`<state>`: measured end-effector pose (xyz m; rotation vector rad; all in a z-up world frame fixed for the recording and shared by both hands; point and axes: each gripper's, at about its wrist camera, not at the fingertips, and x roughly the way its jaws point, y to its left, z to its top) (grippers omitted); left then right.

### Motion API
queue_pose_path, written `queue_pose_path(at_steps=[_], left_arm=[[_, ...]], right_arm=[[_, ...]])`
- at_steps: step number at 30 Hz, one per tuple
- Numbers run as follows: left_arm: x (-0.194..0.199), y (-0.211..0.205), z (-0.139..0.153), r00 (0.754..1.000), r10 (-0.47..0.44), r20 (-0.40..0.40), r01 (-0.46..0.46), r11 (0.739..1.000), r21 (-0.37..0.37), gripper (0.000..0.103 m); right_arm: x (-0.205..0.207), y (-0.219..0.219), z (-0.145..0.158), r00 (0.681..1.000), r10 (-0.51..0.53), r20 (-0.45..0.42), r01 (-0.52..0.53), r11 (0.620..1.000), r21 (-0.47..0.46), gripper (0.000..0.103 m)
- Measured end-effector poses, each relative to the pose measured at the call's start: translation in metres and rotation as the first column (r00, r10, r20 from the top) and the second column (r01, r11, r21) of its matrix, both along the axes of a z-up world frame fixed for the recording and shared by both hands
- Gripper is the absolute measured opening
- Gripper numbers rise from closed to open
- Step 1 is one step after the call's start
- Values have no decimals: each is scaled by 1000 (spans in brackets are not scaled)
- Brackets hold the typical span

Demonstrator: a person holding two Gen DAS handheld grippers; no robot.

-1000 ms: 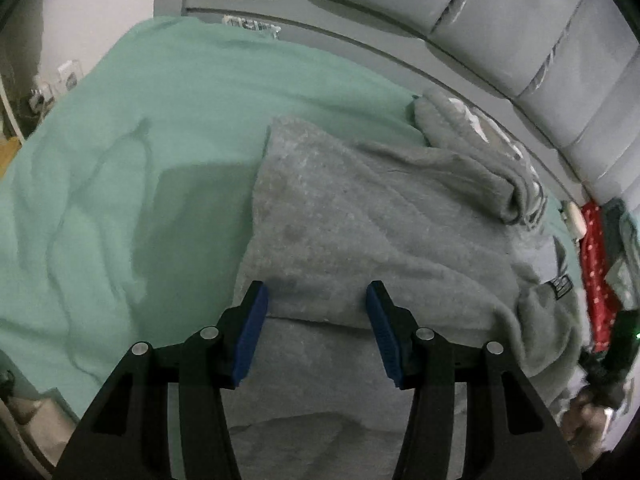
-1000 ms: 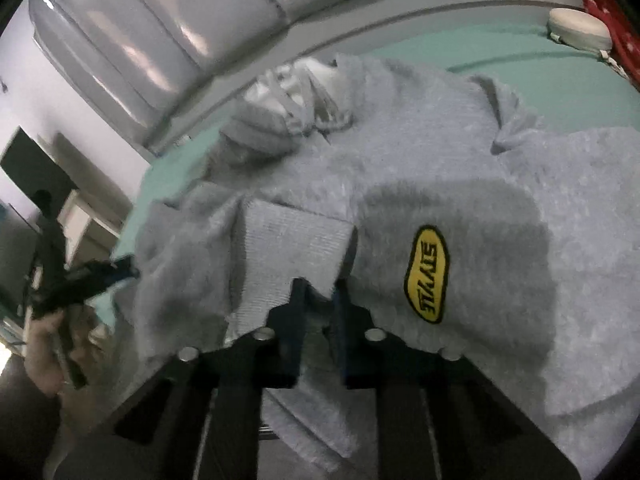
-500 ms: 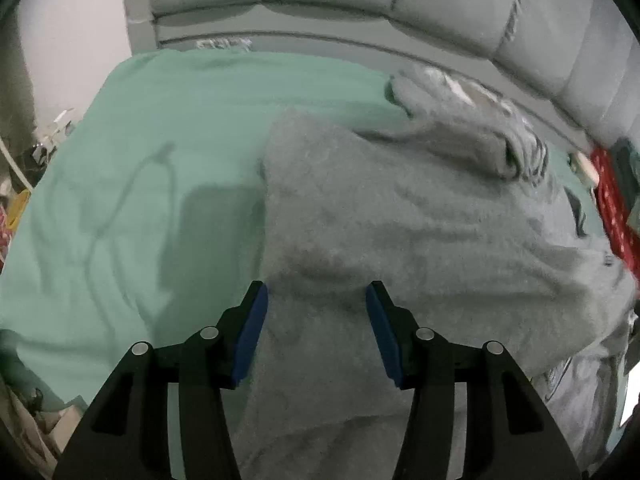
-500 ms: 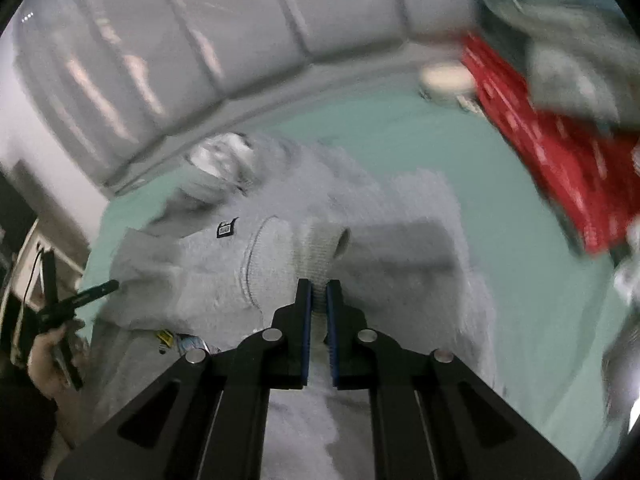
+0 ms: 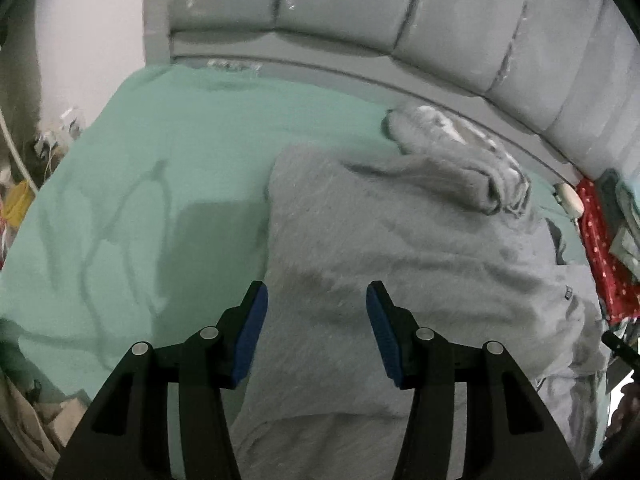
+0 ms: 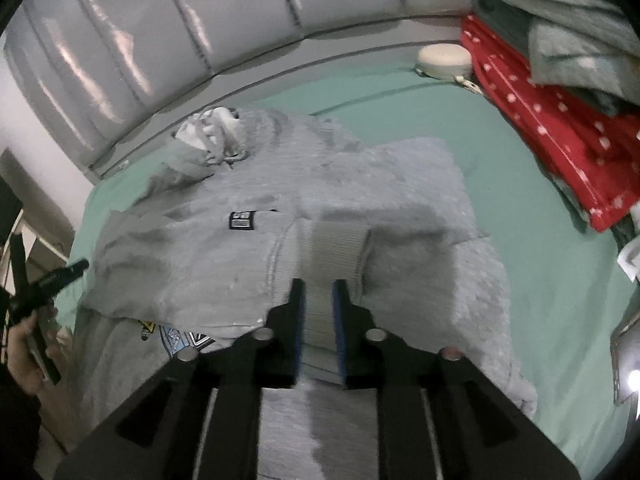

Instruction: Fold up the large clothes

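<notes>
Two blue-padded jaws of the left gripper (image 5: 316, 320) stand spread and empty above the fuzzy grey hooded sweatshirt (image 5: 400, 264), spread on the mint-green bedsheet (image 5: 140, 184).

Right view: the right gripper (image 6: 318, 320) has just been opening, the ribbed grey sleeve cuff (image 6: 332, 248) between its pads, seemingly released. Judged step: sleeve laid inward; next, withdraw clear without dragging it.

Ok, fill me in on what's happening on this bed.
A person with a claw in each hand is folding a grey hoodie spread on the green sheet. The right claw has a sleeve's ribbed cuff between its pads, laid over the body; its jaws have just been opening, so it looks like a release. The left claw hangs open above the hoodie's other side, holding nothing.
</notes>
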<state>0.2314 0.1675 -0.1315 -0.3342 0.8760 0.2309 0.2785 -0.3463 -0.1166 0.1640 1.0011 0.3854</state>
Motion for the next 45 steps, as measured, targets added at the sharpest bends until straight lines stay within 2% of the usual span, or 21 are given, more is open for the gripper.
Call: queue_pose_path(at_steps=[2,4,7,10,13,16,19,22,24,29,32,34,40,43,45], left_arm=[[8,-7,-4,999,-22,-32,23,999,26,54],[15,-13,-15,996,-42,-83,46,998,46,54],[28,-17,-40,980,-48,-195,60,997,58,54],[31,-20,-43,978,-52,-201,74,992,104,54],[32,-22,-42,976,-51,-214,77,990,118,54],[30,-21,-42,974,-51,-221,85,985,147,54],[20,-10,-38,968,59,-243,-5,976,219,54],[7,15,-32,966,135,-219,-103,983,153,54],[1,19,-21,974,135,-179,-117,987,107,54],[-1,-12,-3,993,0,-120,11,995,96,54],[4,-30,-4,991,-54,-126,70,990,124,54],[6,-34,-6,991,-69,-116,82,990,112,54],[13,-36,-12,990,-72,-123,86,990,113,54],[16,-34,-29,978,-46,-202,78,985,153,54],[15,-27,-38,974,-28,-226,57,991,124,54]], right_arm=[[4,9,-4,1000,20,3,-20,1000,-7,57],[7,16,-7,999,36,8,-36,999,-9,65],[13,28,-13,998,60,8,-60,998,-24,65],[18,36,-19,997,74,3,-74,996,-43,65],[21,41,-32,997,73,-29,-76,989,-125,65],[19,39,-36,997,49,-52,-56,985,-163,65],[14,30,-34,998,15,-61,-27,978,-207,65],[10,14,-35,995,-38,-92,22,985,-170,65],[9,10,-30,995,-55,-81,42,988,-150,65],[3,21,-16,1000,-10,-5,9,990,-144,65],[3,30,-24,1000,20,-13,-22,983,-182,65],[4,32,-30,1000,11,-29,-17,979,-205,65],[10,24,-28,1000,-15,-19,12,987,-159,65],[15,29,-36,999,8,-54,-14,992,-124,65],[17,34,-44,997,9,-76,-20,989,-145,65]])
